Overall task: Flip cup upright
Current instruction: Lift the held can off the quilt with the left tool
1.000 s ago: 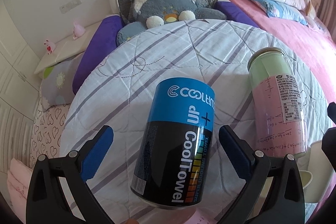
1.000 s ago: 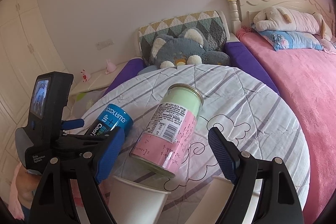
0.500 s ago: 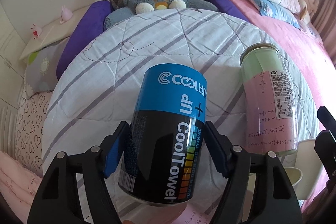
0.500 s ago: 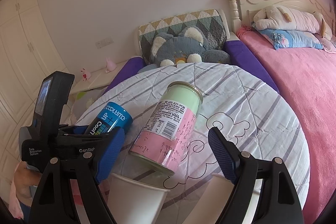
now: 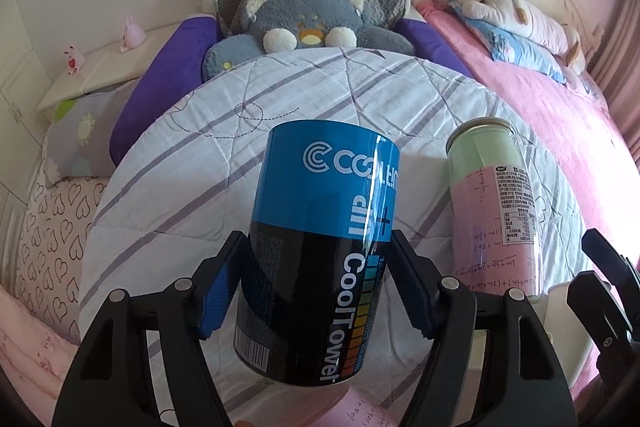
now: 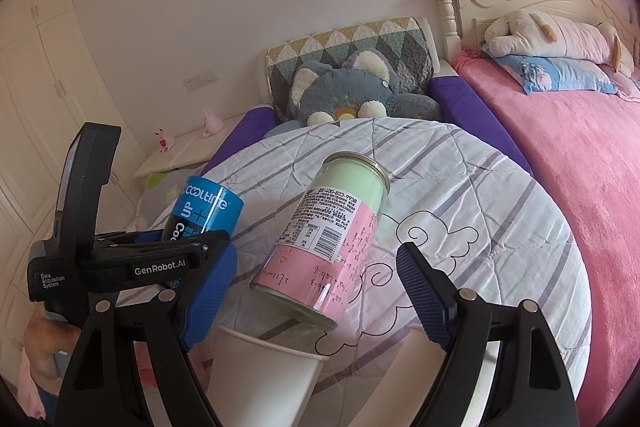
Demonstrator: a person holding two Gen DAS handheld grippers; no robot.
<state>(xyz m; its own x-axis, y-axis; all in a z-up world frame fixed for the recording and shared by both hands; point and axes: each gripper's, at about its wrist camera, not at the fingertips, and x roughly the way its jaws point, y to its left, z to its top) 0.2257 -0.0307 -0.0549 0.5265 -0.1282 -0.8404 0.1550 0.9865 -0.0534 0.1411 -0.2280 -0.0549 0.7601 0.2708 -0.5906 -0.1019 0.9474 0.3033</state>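
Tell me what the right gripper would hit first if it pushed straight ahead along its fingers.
Most likely the pink and green jar, which lies tilted on the quilt straight ahead of the open right gripper. The white paper cup sits nearer but lower in view, so depth leaves some doubt.

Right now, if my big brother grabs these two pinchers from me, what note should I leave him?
Left gripper: shut on the blue-and-black CoolTowel can, which lies on the striped quilt.
Right gripper: open, holding nothing, hovering over the pink-and-green jar, also on its side.
White paper cup: just below the right gripper, mouth up.
Done: left grip on the can.
Left: tip the can upright; then probably grip and stand up the jar.
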